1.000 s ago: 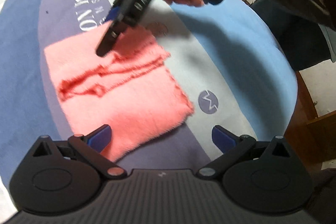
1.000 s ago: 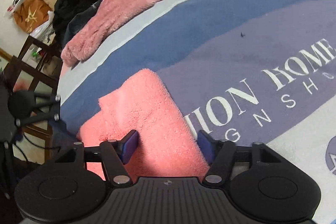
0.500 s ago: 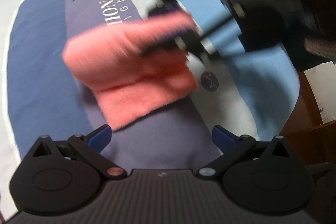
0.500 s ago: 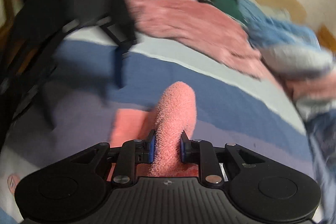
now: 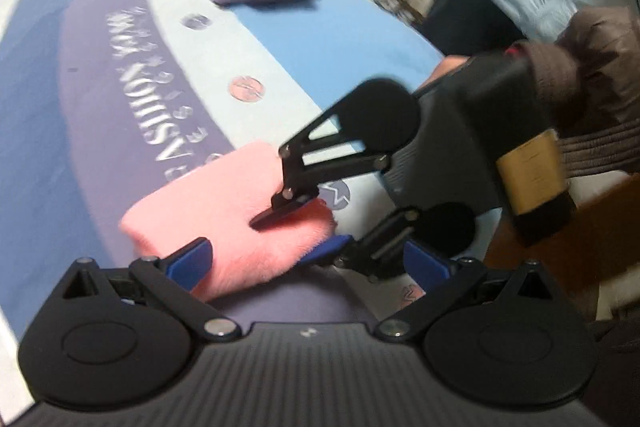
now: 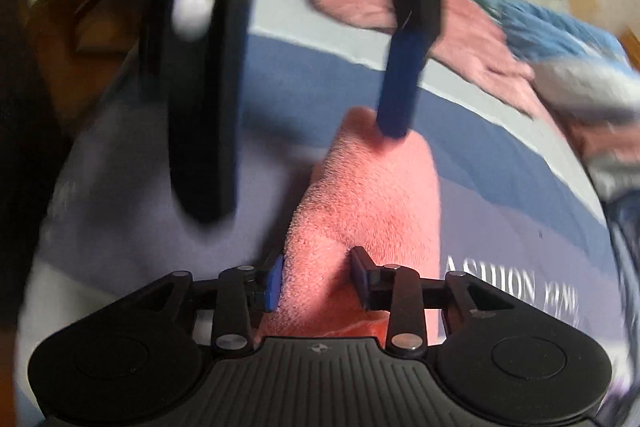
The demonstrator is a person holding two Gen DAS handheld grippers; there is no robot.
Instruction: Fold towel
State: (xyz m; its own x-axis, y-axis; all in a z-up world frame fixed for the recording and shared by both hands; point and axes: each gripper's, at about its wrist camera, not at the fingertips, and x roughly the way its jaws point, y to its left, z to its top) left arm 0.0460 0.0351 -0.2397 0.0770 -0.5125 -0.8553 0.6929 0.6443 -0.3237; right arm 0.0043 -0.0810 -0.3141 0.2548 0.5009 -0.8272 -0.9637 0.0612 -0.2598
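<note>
Striped blue, purple and white bedspread with printed lettering [image 5: 132, 95] carries a fluffy folded pink towel [image 5: 224, 211]; the right gripper [image 6: 316, 281] has its fingers clamped on a fold of it, while the left gripper [image 5: 308, 263] hangs spread wide just above its near edge, gripping nothing

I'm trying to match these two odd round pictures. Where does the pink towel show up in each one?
Left wrist view: the pink towel lies low and centre-left on the bedspread, with the right gripper at its right end.
Right wrist view: the towel runs up the middle, its near part between that gripper's fingers.
Shared landmark: the white lettering on the purple stripe.
</note>
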